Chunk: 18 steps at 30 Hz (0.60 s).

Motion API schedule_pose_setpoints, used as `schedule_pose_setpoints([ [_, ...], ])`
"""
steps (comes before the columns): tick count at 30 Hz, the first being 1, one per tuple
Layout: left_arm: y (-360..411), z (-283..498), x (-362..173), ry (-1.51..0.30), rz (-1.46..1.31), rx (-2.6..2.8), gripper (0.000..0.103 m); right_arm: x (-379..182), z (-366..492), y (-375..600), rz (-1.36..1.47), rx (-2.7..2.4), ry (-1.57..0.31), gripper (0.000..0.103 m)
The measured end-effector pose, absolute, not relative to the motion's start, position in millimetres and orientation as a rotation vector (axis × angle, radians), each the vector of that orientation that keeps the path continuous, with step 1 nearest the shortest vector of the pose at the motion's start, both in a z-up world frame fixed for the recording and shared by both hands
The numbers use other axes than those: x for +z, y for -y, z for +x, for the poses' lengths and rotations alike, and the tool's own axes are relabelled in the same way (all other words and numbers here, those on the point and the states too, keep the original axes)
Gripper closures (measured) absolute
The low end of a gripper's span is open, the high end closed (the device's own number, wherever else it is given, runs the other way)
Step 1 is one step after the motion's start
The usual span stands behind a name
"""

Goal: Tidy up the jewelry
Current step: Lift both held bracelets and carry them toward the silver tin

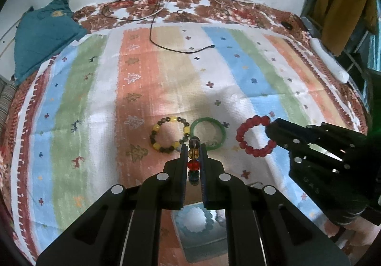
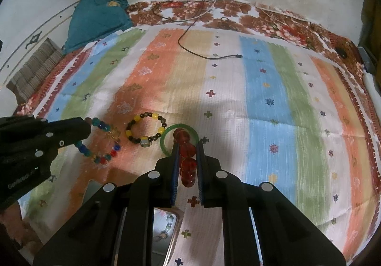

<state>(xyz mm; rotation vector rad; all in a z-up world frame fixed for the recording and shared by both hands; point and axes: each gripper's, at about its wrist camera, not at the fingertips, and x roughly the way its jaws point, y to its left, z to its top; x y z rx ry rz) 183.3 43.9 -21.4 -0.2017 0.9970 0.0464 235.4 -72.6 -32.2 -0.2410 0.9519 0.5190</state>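
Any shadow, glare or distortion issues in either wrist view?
Left wrist: strong fisheye bending at the striped cloth edges, green flare at the right rim, soft shadow over the green bangle. Right wrist: same curvature, broad shadow mid-cloth, red bead bracelet sharp between the right gripper fingers.

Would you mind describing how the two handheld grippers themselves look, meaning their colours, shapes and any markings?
Both the left gripper and the right gripper are matte black, angular linkages studded with round silver rivets. Their narrow straight fingers carry blue ribbed pads on the inner faces. The left gripper's body bears small pale lettering, too blurred to read. No cables or sleeves show.
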Motion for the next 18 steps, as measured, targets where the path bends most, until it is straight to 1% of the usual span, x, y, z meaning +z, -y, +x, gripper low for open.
schedule_pose_setpoints([
  [18, -27, 150, -10, -0.95, -0.19, 0.023, 0.094, -13, 199, 80, -0.242, 0.553, -0.902, 0.089],
])
